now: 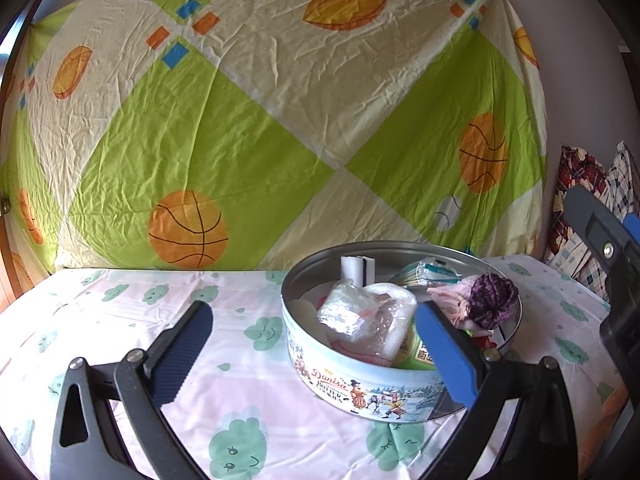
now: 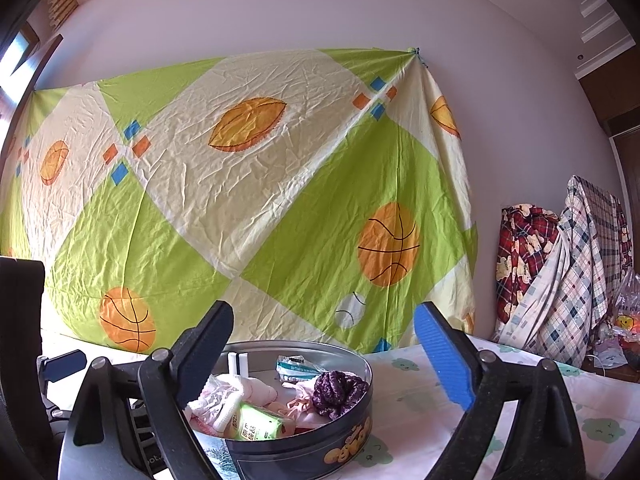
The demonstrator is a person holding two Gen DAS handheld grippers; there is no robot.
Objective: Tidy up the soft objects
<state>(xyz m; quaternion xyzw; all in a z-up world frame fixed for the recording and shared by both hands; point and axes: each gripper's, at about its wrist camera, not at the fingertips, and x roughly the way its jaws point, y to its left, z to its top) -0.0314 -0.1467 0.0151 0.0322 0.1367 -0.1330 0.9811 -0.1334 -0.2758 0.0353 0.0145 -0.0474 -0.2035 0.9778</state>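
**Item: round cookie tin, filled with soft goods**

From my station I log one cookie tin [image 1: 360,384] standing on the cloud-print tablecloth [image 1: 224,392], right of centre in the left wrist view and low centre in the right wrist view.

Contents, all inside the rim:
- purple knitted bundle [image 1: 494,300] at the tin's right side, against the wall
- pink fabric piece [image 1: 448,300] touching the purple bundle
- crumpled clear plastic bag [image 1: 360,316] near the middle
- white sponge block [image 1: 357,270] upright at the back wall
- green packet [image 2: 258,424] toward the front
- sealed wipe pouch [image 2: 298,366] at the back

Tools — my left gripper [image 1: 316,352] is spread wide and holds nothing; its blue-padded finger overlaps the tin's front rim. My right gripper [image 2: 324,364] is likewise spread and empty, the tin lying between its fingers.

Backdrop: sports-print sheet [image 1: 248,128] hung behind the table.
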